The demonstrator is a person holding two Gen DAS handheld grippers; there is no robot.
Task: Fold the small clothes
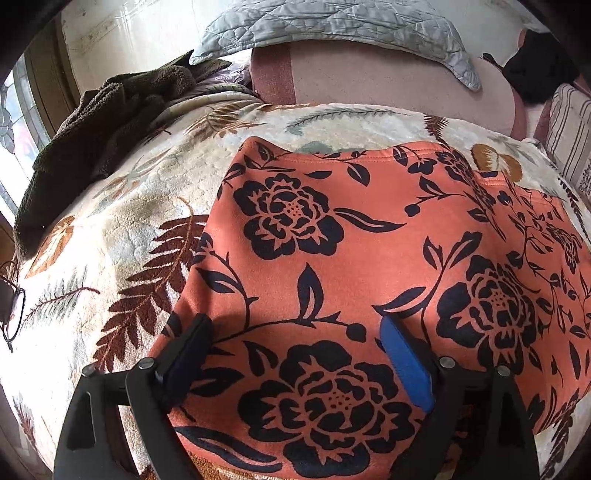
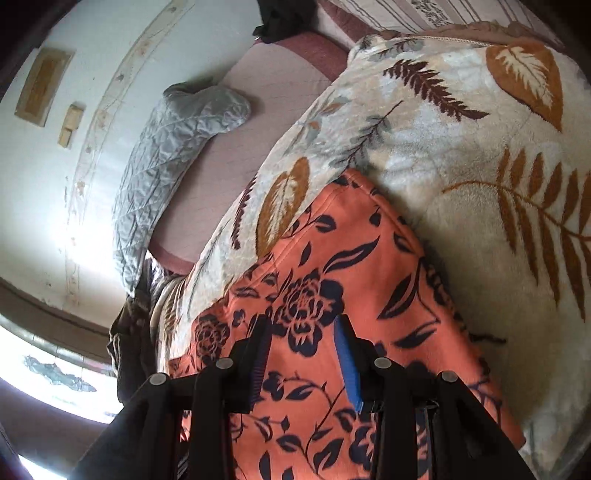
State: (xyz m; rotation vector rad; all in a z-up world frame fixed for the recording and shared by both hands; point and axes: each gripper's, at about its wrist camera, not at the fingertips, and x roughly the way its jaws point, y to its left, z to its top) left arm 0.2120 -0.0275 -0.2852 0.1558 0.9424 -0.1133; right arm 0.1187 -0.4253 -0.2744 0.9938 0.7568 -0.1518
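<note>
Two claws hover spread apart over an orange floral garment (image 1: 332, 258) on a bed.

Left claw (image 1: 295, 328) is released, its fingers parted above the garment's near part, gripping nothing; right claw (image 2: 301, 330) is likewise released above the same cloth (image 2: 332, 280). That garment lies fairly flat on a cream leaf-print blanket (image 1: 122, 221). Nearby rest a dark brown fleece (image 1: 92, 136), a grey quilted pillow (image 1: 332, 26), and eyeglasses (image 1: 13, 314) at the blanket's left edge.

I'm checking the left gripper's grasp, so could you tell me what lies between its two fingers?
In the left wrist view, only the orange floral garment lies between the open left gripper fingers, flat on the leaf-print blanket.
</note>
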